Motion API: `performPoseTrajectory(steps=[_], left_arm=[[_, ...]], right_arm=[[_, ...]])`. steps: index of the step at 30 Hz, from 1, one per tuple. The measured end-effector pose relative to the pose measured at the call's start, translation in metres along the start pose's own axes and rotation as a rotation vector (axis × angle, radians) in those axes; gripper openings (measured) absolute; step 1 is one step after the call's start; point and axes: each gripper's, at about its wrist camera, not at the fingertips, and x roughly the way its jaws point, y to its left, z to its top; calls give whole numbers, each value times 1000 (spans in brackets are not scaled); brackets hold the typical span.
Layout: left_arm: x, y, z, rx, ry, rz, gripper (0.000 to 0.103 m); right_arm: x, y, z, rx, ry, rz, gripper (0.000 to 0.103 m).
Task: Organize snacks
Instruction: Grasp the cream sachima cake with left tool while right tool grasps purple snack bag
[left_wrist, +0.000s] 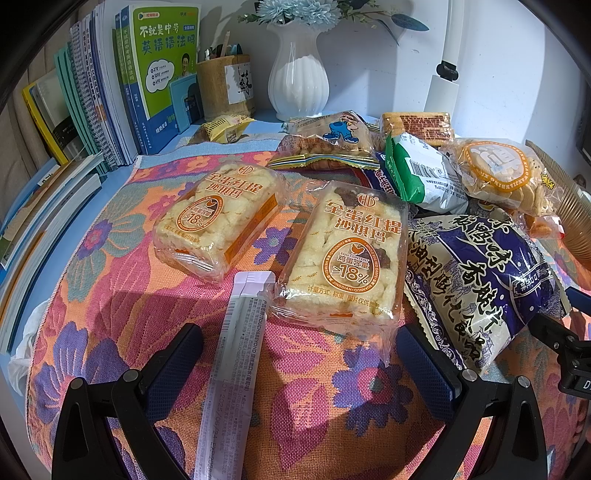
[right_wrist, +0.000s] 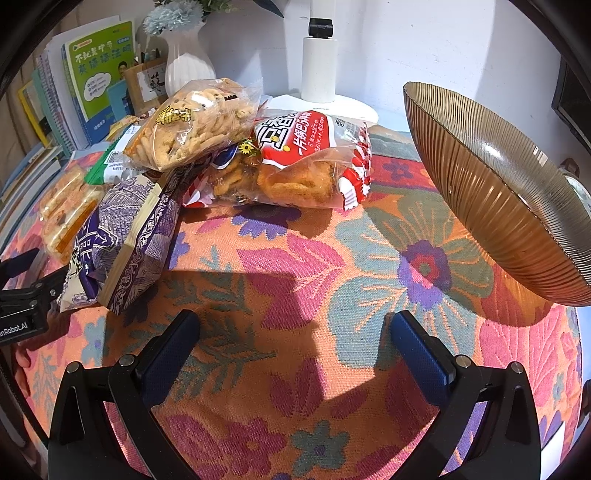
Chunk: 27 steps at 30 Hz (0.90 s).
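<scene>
Left gripper (left_wrist: 299, 363): jaws spread, holding nothing, over a white sachet (left_wrist: 236, 354) on the floral cloth (left_wrist: 110, 295). Two egg-cake packs (left_wrist: 216, 218) (left_wrist: 347, 258) lie just ahead, a purple bag (left_wrist: 476, 280) beside them. Right gripper (right_wrist: 295, 350): spread, holding nothing. Red bag (right_wrist: 314, 158) and cookie bag (right_wrist: 192, 122) piled ahead; ribbed bowl (right_wrist: 498, 192) right.

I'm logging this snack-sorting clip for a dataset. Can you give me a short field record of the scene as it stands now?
surface: floral woven cloth
left gripper: open, empty, over a long white sachet
right gripper: open, empty, above bare cloth
nearest snacks: two clear orange-printed cake packs, side by side
snack pile: purple-and-white paper-look bag, red-and-white cracker bag
container: ribbed amber glass bowl, nothing visible inside
background: white ribbed vase, green-covered book
</scene>
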Motion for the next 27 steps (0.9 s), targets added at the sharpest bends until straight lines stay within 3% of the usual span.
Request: performPoseTrajectory(steps=[10, 16, 21, 27], left_arm=[[1, 3, -1, 17, 6, -11, 103], [-6, 11, 8, 46, 70, -54, 103], [-22, 9, 32, 126, 0, -57, 103], [1, -5, 44, 223, 41, -74, 93]], right_arm=[[-8, -3, -5, 22, 35, 48, 103], [-31, -27, -7, 226, -21, 348, 103], [-40, -6, 12, 158, -48, 452, 103], [-9, 24, 36, 139, 6, 570, 98]])
